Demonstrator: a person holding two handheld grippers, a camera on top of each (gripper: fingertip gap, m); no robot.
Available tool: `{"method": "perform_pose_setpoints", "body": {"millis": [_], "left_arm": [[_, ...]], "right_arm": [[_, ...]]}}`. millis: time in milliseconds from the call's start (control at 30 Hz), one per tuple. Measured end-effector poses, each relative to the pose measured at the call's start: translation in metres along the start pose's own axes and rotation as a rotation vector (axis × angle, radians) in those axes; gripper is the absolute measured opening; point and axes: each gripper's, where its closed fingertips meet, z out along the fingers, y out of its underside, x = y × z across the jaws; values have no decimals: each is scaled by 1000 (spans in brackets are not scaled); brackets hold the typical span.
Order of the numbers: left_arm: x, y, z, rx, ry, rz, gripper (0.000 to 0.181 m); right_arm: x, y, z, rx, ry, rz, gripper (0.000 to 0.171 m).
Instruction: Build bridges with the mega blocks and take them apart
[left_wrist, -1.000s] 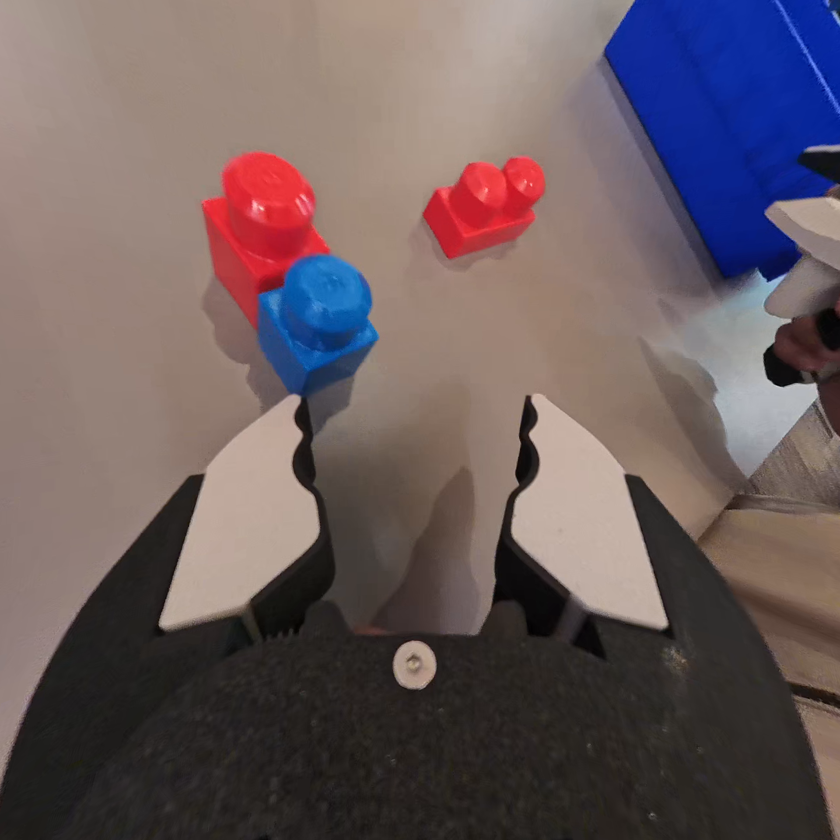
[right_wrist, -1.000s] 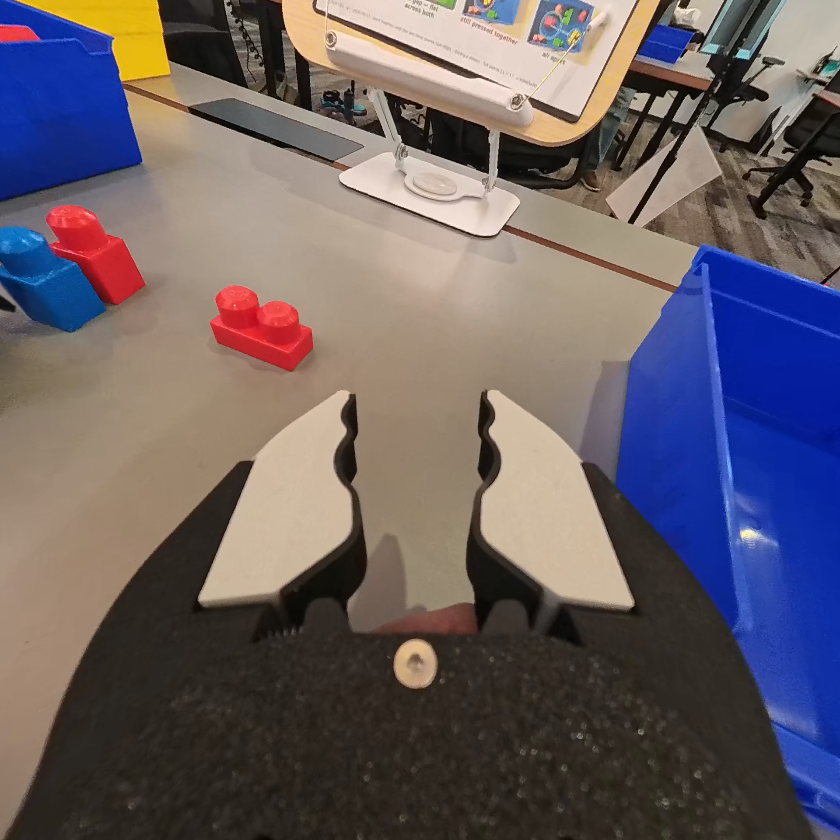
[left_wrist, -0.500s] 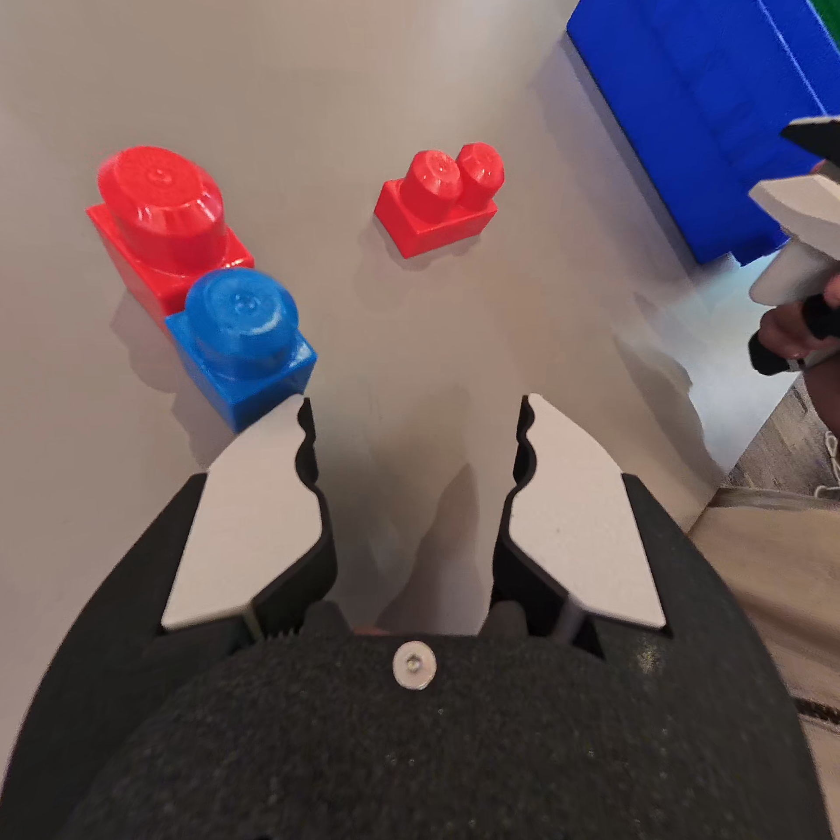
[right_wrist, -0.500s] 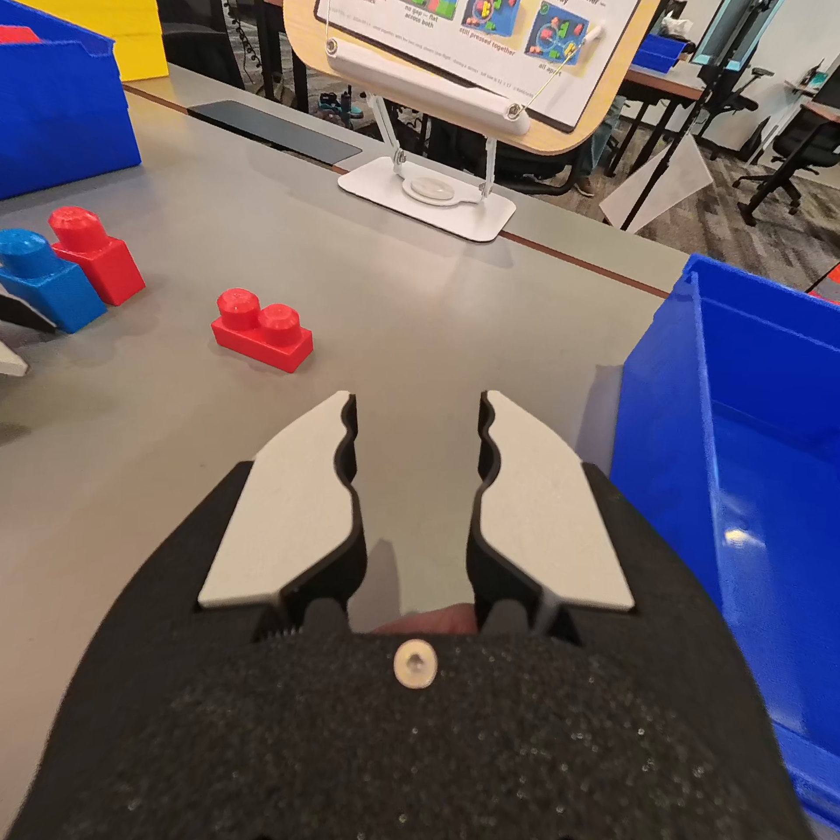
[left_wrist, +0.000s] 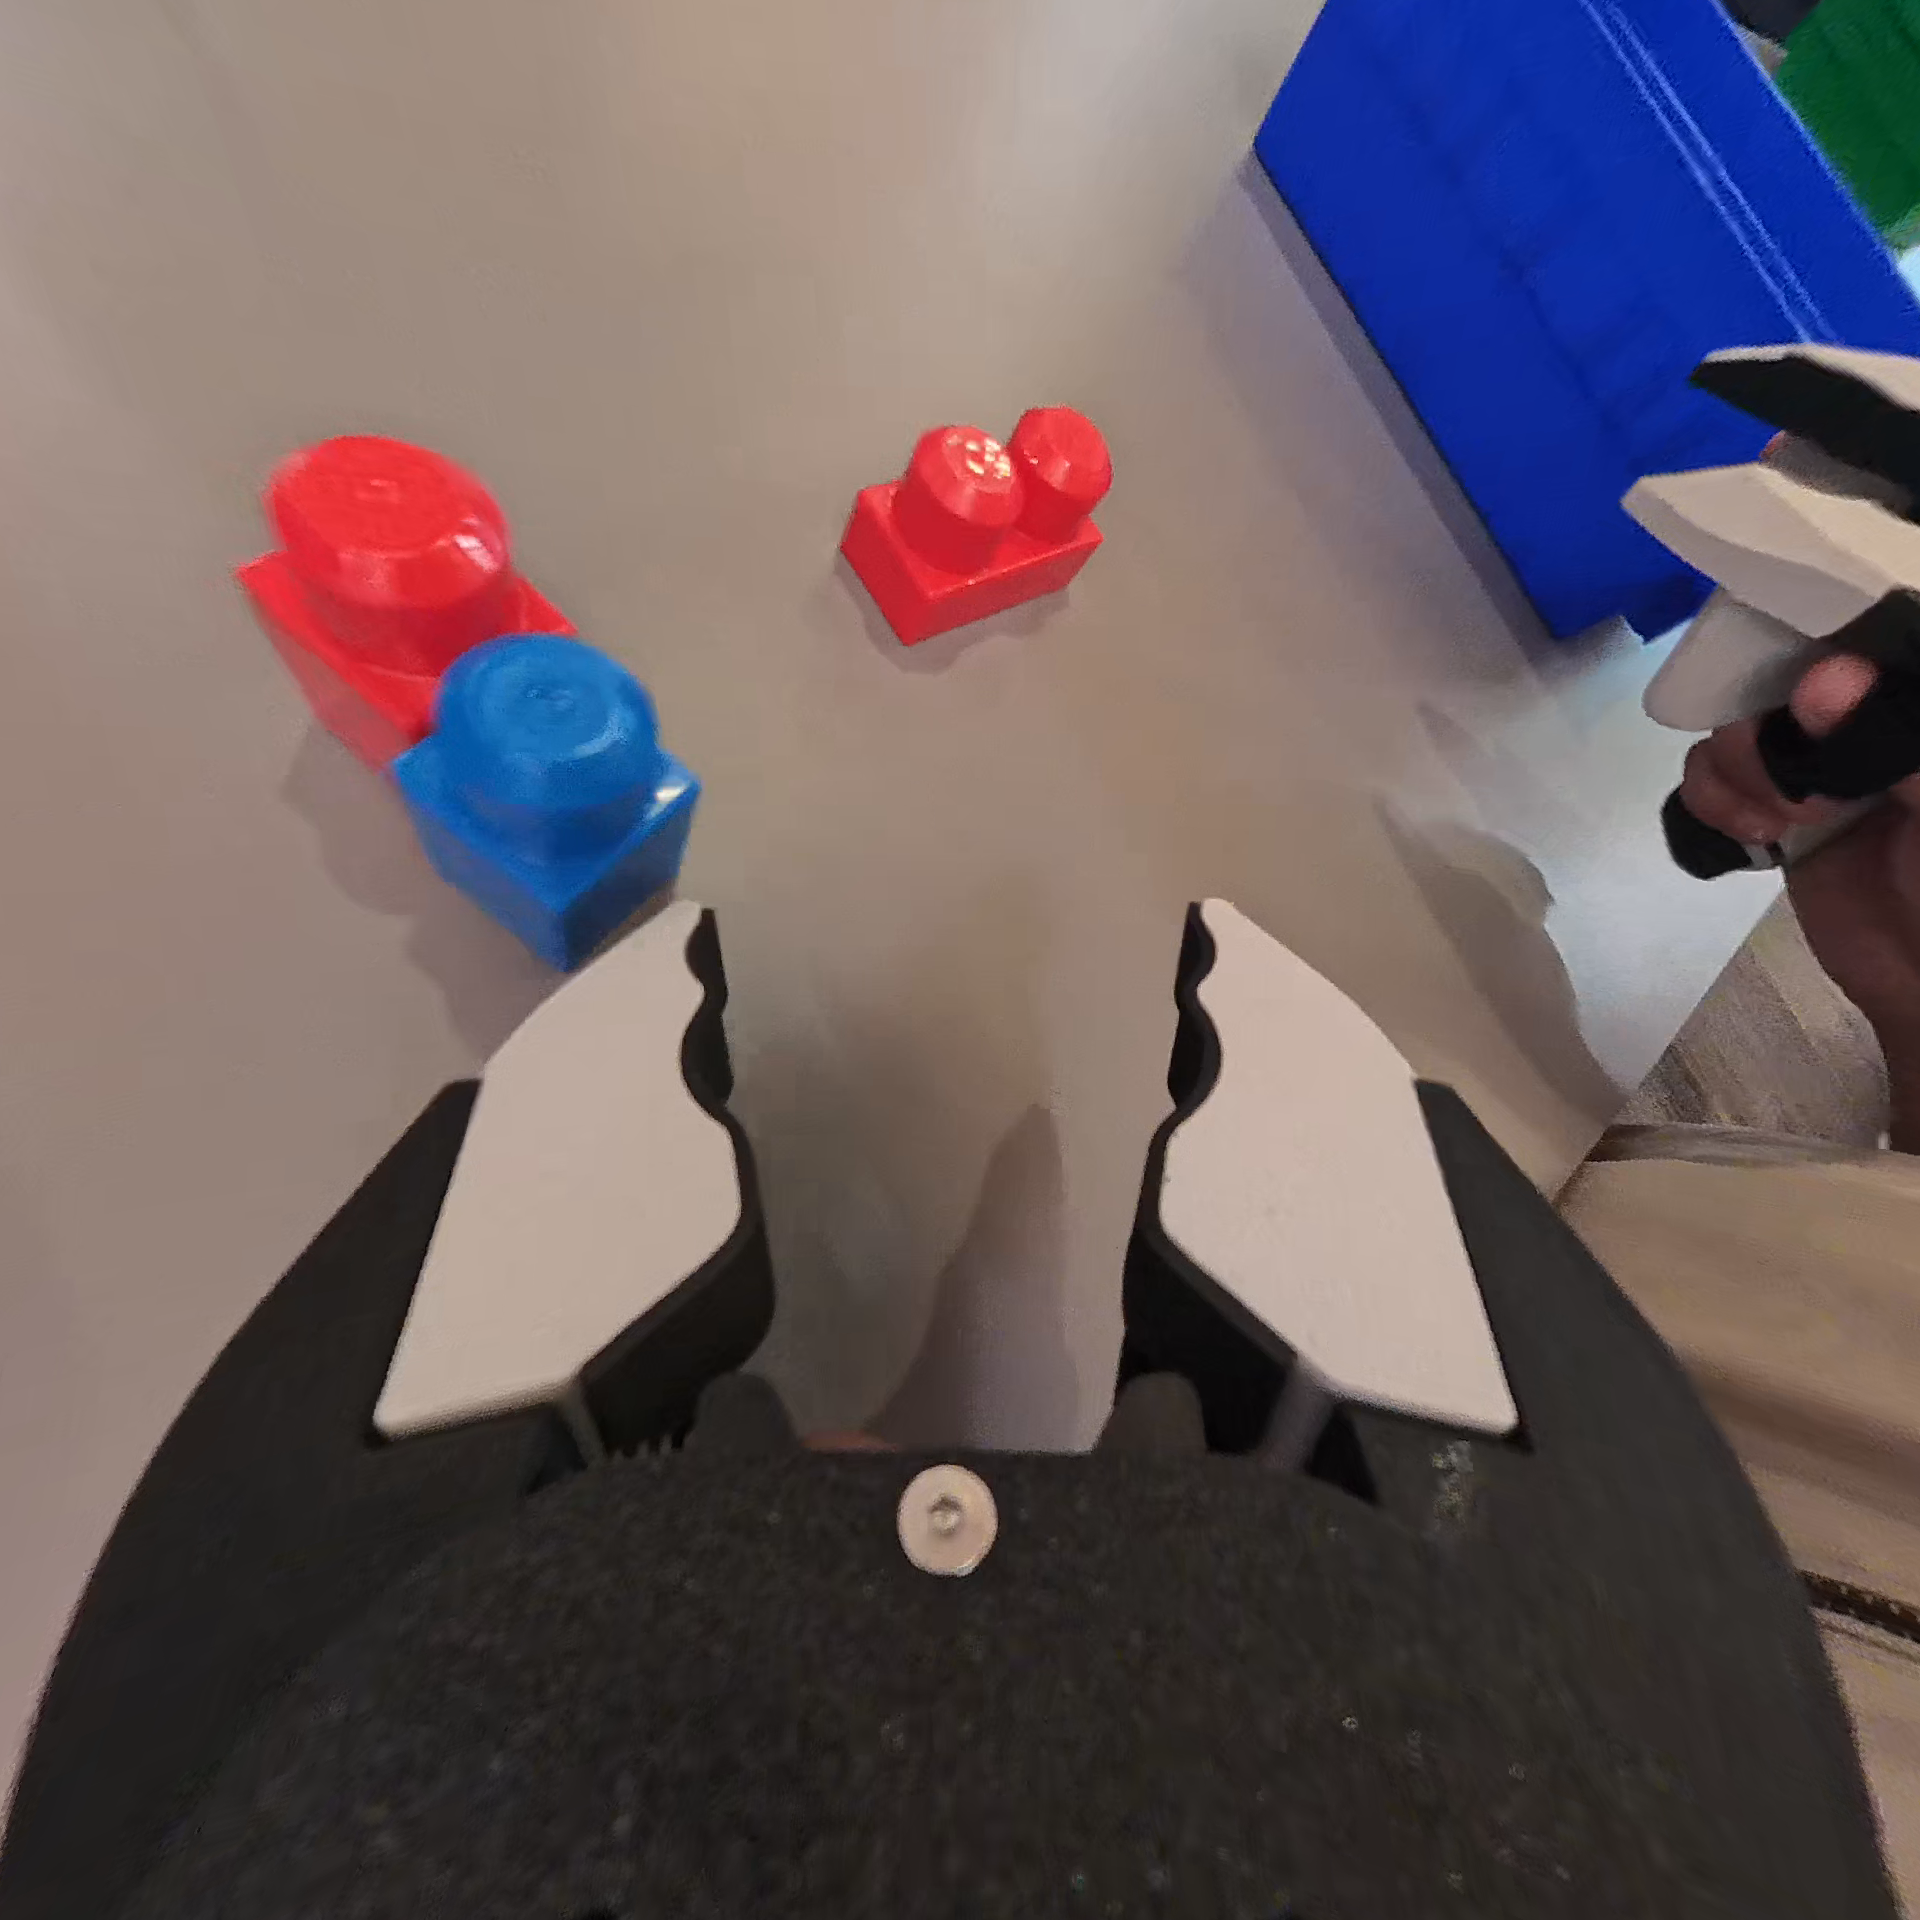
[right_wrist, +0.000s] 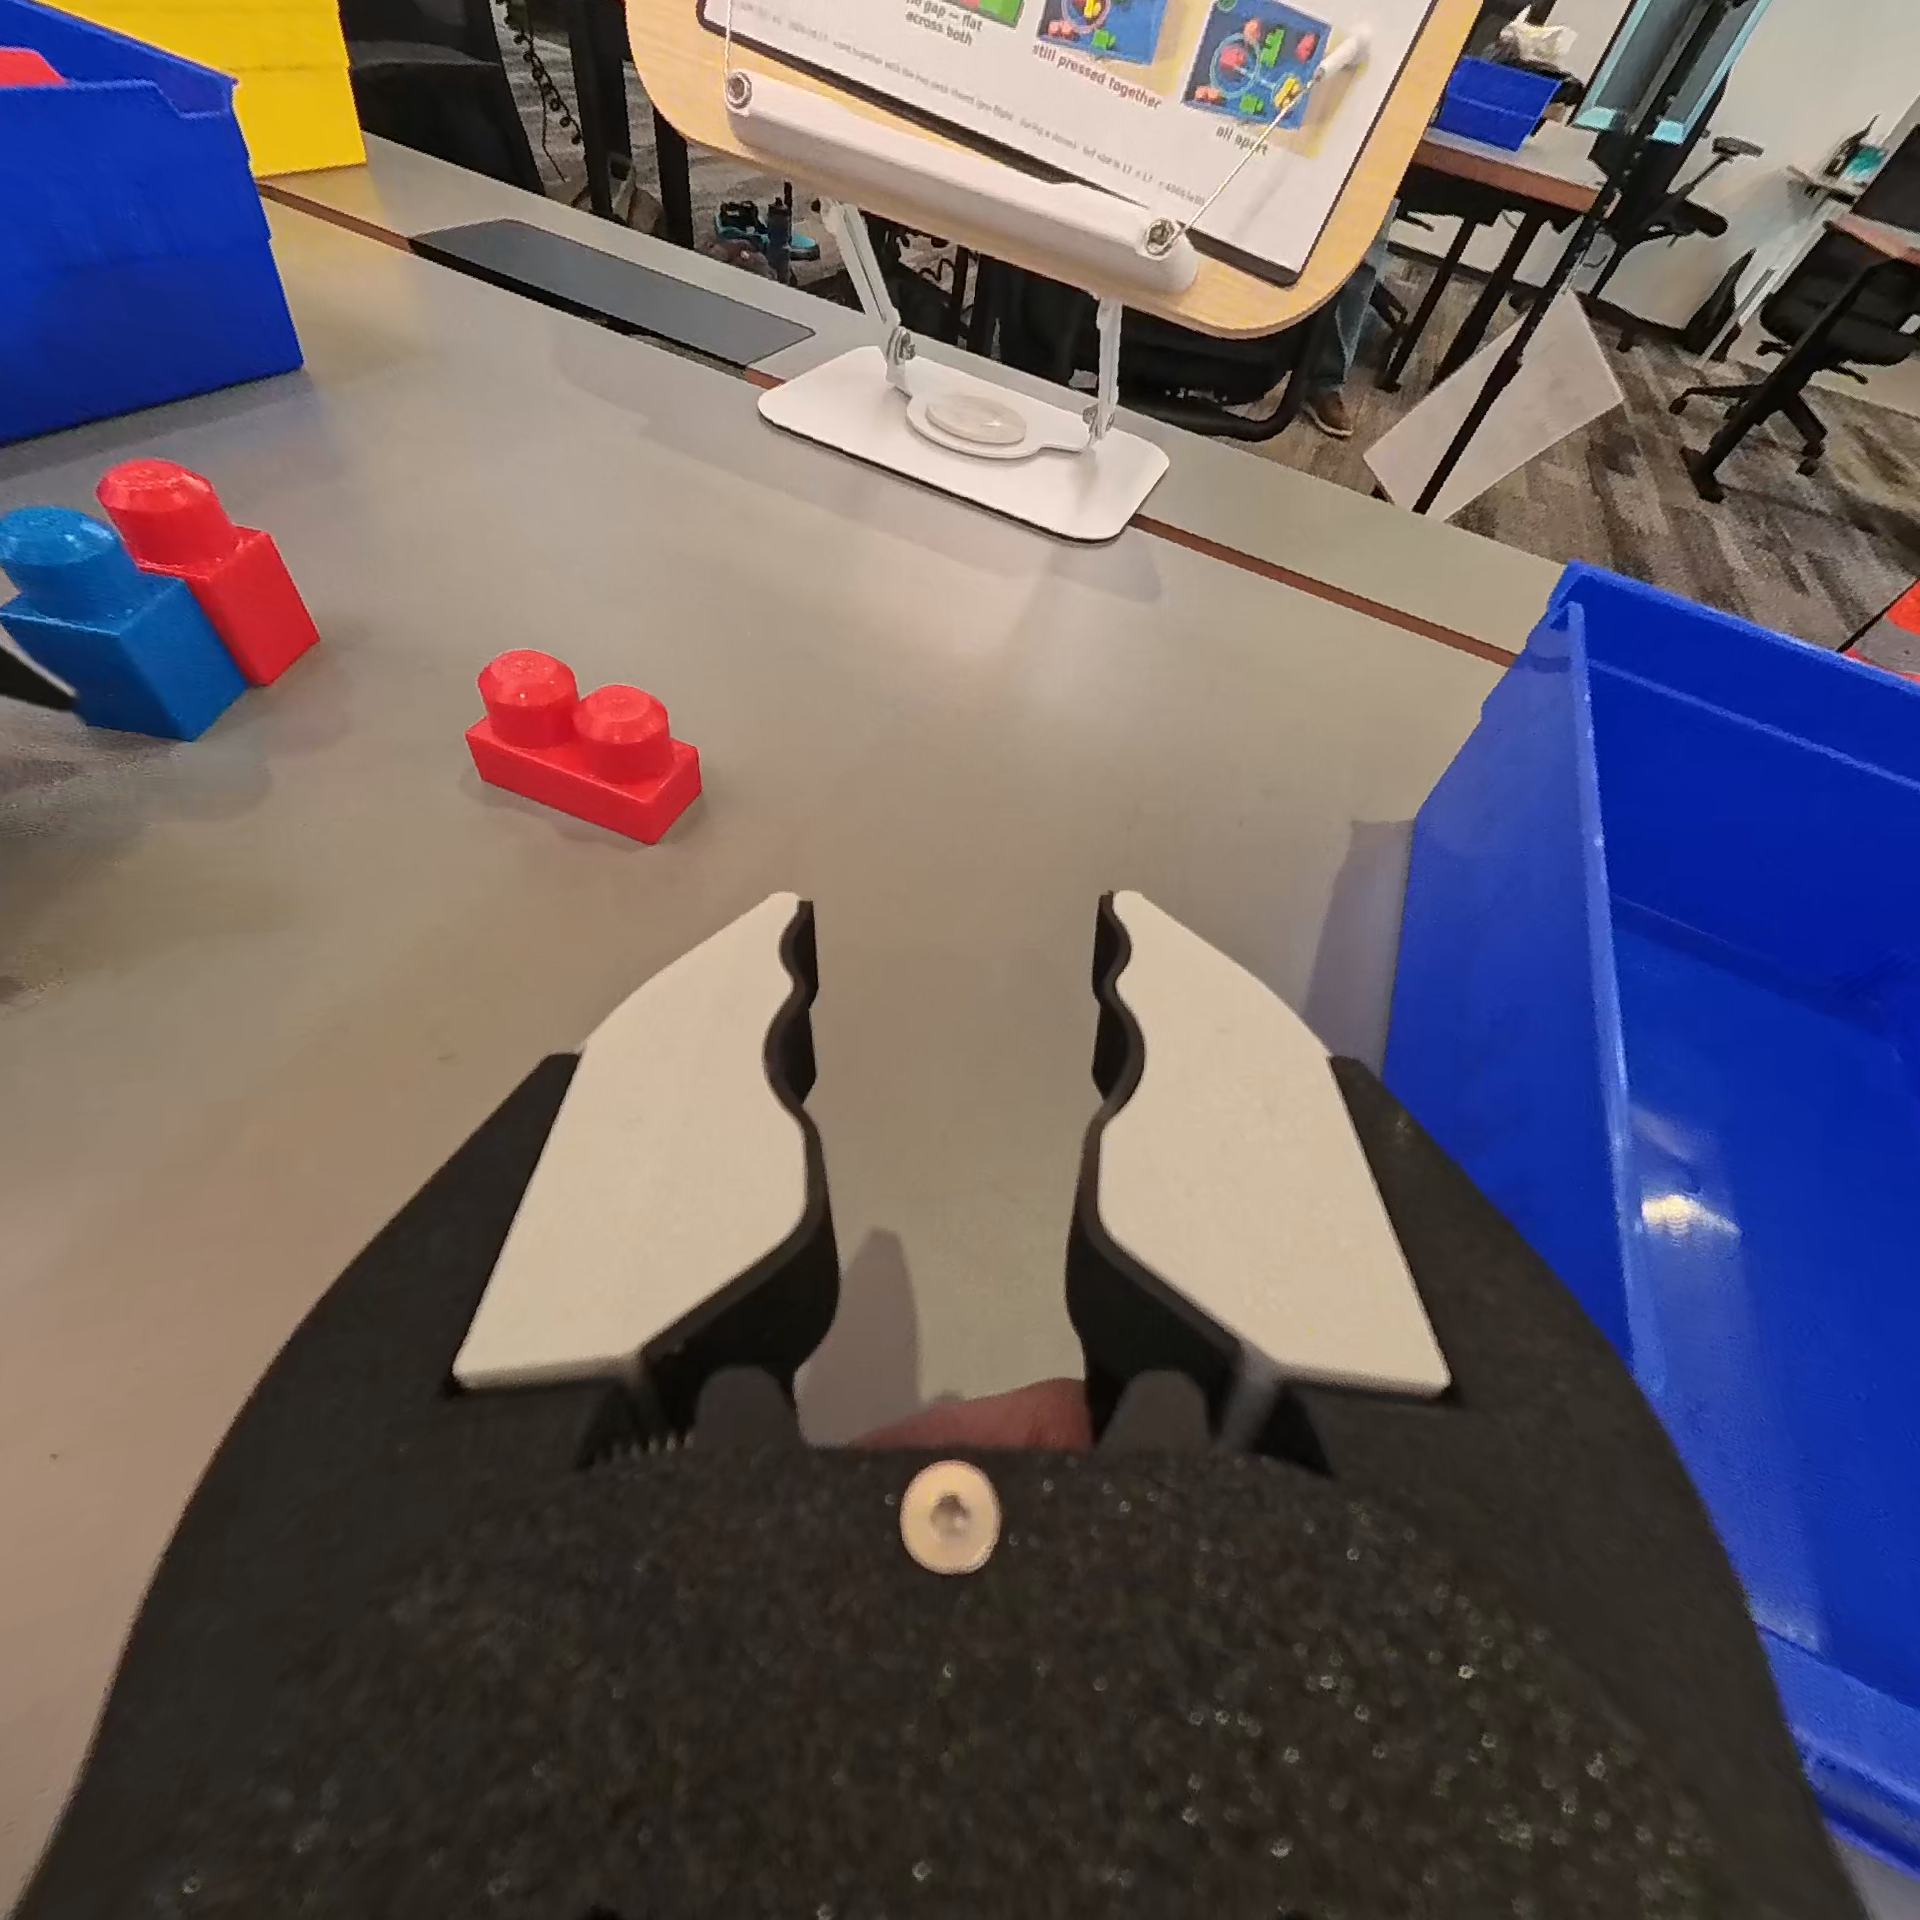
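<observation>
Right now your left tongs (left_wrist: 951, 914) are spread wide over the grey counter (left_wrist: 935, 260), gripping nothing — the blue block (left_wrist: 551, 795) sits just past the left fingertip, touching the red single-stud block (left_wrist: 390, 582) behind it. Your right tongs (right_wrist: 954, 909) gape too, empty, beside the blue bin (right_wrist: 1683, 1039). Farther out, the red two-stud block (right_wrist: 582, 758) lies alone; beyond it stands a white stand (right_wrist: 966, 436) with an instruction board.
</observation>
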Motion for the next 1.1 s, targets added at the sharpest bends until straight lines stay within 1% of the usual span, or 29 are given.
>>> {"method": "perform_pose_setpoints", "body": {"millis": [67, 167, 467, 633, 733, 900, 1100], "left_arm": [[-10, 1, -7, 10, -34, -23, 83], [-20, 8, -2, -27, -24, -65, 84], [-16, 3, 9, -37, -18, -37, 84], [-18, 5, -6, -25, -36, -41, 84], [-30, 0, -13, 17, -74, -60, 83], [-35, -3, -1, -7, -69, -56, 84], [-29, -6, 11, -23, -48, -53, 84]], "right_arm": [[1, 2, 1, -2, -1, 6, 51], [-1, 2, 2, -3, -5, 4, 51], [1, 2, 0, -2, 1, 7, 51], [2, 2, 0, -4, 2, 3, 51], [1, 2, 1, -2, -1, 7, 51], [0, 2, 0, -4, -1, -2, 51], [5, 3, -3, -4, 10, 6, 51]]}}
